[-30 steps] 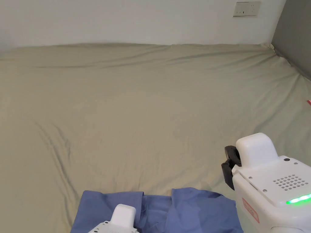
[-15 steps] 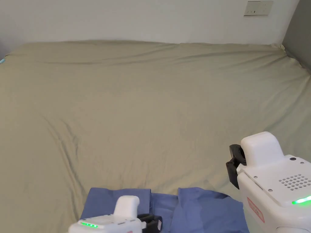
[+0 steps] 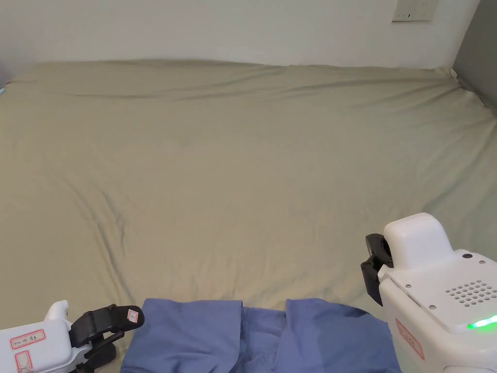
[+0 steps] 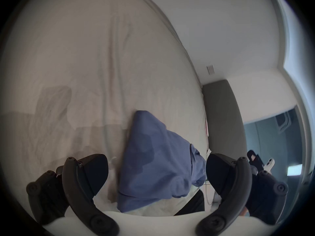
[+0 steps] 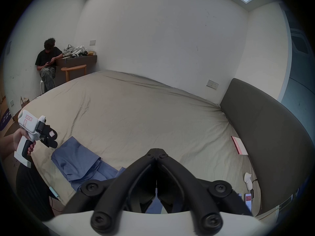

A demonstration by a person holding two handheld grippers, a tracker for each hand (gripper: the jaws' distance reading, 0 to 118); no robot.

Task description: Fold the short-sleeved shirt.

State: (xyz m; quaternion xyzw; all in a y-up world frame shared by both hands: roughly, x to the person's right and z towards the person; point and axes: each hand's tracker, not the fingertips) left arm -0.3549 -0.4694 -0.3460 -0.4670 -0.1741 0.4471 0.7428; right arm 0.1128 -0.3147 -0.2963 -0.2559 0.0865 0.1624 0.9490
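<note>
The blue short-sleeved shirt (image 3: 252,335) lies on the near edge of the bed, its two sides laid in over the middle; it also appears as the shirt (image 5: 80,161) and the shirt (image 4: 153,163). My left gripper (image 3: 124,335) hovers just left of the shirt's left edge, jaws open and holding nothing; the left gripper (image 4: 156,156) has its jaws spread wide with the shirt beyond them. My right gripper (image 5: 156,150) is shut, tips together with nothing between them. Its white body (image 3: 427,291) hangs over the sheet to the right of the shirt.
The beige bed sheet (image 3: 242,170) stretches wide and bare to the far wall. A grey headboard (image 5: 264,137) runs along the right, with a pink booklet (image 5: 239,145) and a white device (image 5: 248,181) beside it. A person (image 5: 47,64) sits in the far left corner.
The left gripper has swung from above the shirt's left part out to the left, off the cloth. The right gripper has stayed about where it was.
</note>
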